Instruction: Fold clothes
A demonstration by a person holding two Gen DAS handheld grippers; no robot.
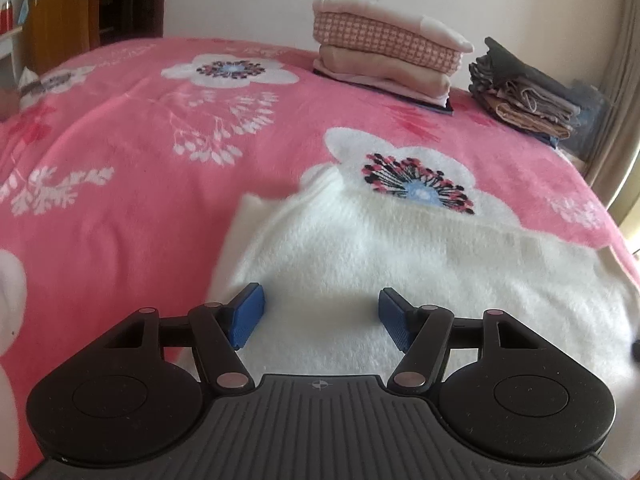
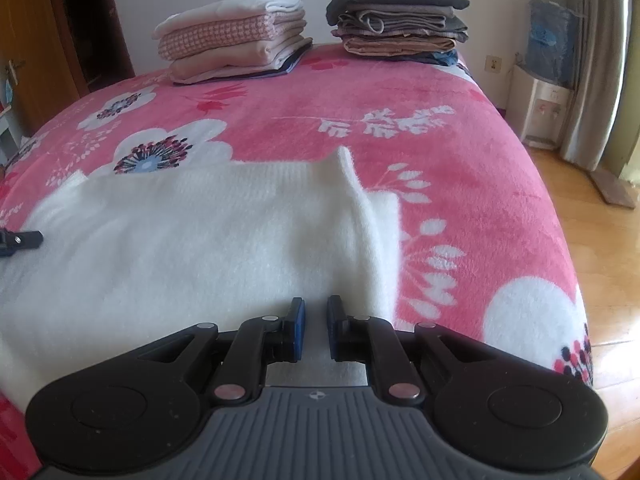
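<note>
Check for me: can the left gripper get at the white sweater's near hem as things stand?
Probably yes. The left gripper hangs with jaws open right over the white sweater, nothing between them. The right gripper is off at the sweater's other side, out of the way.

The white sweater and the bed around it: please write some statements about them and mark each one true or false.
1. The white sweater lies spread on the pink floral blanket. True.
2. The left gripper is closed tightly on the sweater. False: its jaws stand wide apart above the fabric and hold nothing.
3. Two stacks of folded clothes sit at the far side of the bed, a light stack and a dark stack. True.
4. The dark stack is left of the light stack in the right wrist view. False: it is on the right.
5. The right gripper has its jaws nearly together. True.
</note>
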